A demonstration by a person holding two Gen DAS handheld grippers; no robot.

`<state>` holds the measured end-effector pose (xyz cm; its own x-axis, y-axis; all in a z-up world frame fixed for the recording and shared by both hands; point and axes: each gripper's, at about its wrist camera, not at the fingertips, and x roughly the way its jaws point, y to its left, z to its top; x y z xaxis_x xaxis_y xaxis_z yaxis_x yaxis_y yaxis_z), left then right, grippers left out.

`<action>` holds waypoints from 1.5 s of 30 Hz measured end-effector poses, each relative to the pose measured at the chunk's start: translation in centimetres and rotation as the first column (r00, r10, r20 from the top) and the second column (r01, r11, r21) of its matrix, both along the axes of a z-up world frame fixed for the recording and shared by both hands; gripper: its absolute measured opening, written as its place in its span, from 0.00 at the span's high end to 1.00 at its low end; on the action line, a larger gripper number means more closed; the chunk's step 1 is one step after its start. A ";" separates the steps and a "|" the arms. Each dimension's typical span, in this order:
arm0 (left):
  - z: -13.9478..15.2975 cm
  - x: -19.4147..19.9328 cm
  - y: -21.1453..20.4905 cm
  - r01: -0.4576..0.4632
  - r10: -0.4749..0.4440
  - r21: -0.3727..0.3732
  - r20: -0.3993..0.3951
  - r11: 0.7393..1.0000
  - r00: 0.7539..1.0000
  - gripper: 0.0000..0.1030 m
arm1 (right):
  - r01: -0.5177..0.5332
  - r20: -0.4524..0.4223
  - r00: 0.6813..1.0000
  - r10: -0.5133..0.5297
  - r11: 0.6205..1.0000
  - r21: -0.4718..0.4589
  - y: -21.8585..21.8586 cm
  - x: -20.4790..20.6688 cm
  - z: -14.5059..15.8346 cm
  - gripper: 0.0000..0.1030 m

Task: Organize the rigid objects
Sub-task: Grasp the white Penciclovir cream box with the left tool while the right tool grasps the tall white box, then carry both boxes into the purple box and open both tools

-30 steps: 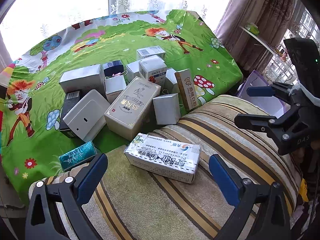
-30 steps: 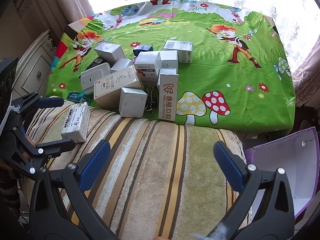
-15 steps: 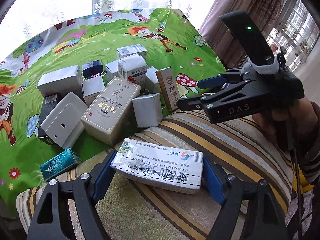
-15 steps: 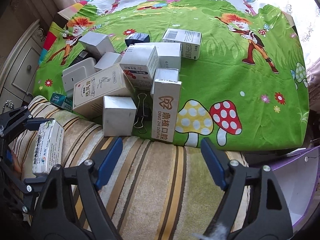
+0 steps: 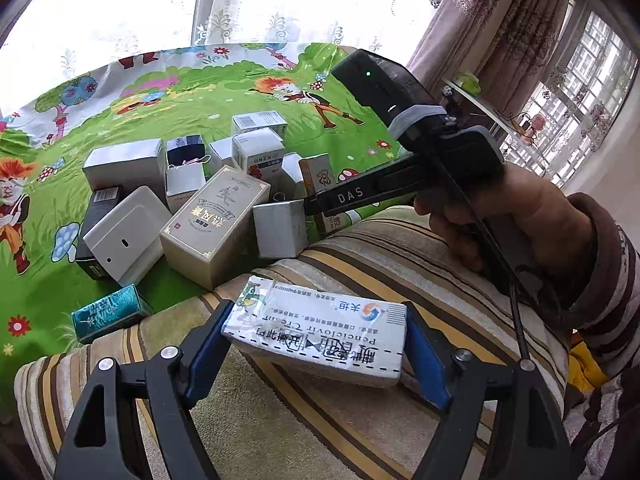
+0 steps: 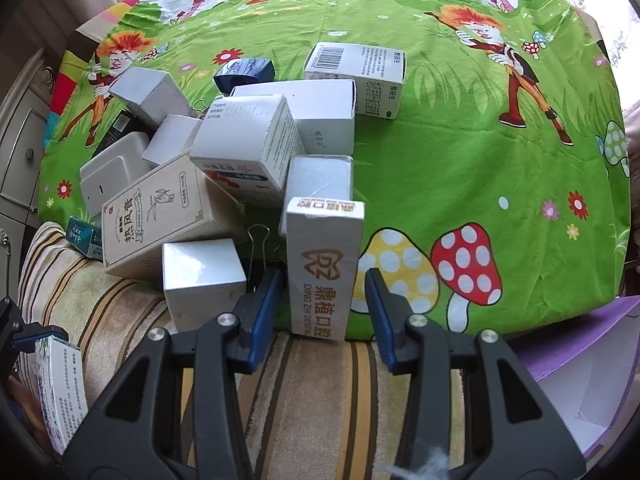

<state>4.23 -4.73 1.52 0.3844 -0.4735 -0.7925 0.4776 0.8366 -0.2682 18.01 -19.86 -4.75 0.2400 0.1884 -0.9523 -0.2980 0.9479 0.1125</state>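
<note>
My left gripper (image 5: 316,344) is shut on a white cream box (image 5: 320,334) with Chinese print, holding it over the striped cushion (image 5: 400,272); the box also shows in the right wrist view (image 6: 60,388). My right gripper (image 6: 322,312) is open, its blue pads (image 6: 264,312) on either side of a tall white dental box (image 6: 324,264) with an orange logo, with a small gap on each side. That box stands at the edge of the cartoon cloth. The right gripper also shows in the left wrist view (image 5: 352,196).
Several boxes are piled on the green cartoon cloth (image 6: 480,152): a cream box (image 6: 156,216), a small silver box (image 6: 202,280), a barcode box (image 6: 356,76), a teal box (image 5: 108,314), a white device (image 5: 124,236). A binder clip (image 6: 258,248) lies by the dental box. A purple bag (image 6: 580,360) is at right.
The left gripper closed on the cream box and lifted it slightly. The right gripper moved forward and narrowed around the dental box.
</note>
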 end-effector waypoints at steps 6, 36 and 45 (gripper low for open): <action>0.0 0.0 0.2 -0.018 0.018 -0.003 0.004 1.000 1.000 0.22 | 0.019 0.015 1.000 -0.020 0.999 0.050 -1.0 -0.6 0.4 0.66; 1.7 1.0 -4.4 -0.045 0.041 -0.114 -0.037 0.992 0.998 0.21 | 0.208 0.196 0.951 -0.241 0.962 0.176 -13.6 -9.9 6.5 0.66; 2.1 1.0 -11.8 0.083 -0.090 -0.113 -0.054 0.990 0.995 0.22 | 0.348 0.243 0.897 -0.370 0.928 0.131 -20.0 -12.1 6.9 0.66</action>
<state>5.27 -16.51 3.65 0.2926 -0.5888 -0.7534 0.5276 0.7565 -0.3863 5.89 -39.82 2.17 0.5414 0.1175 -0.8325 0.0318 0.9866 0.1599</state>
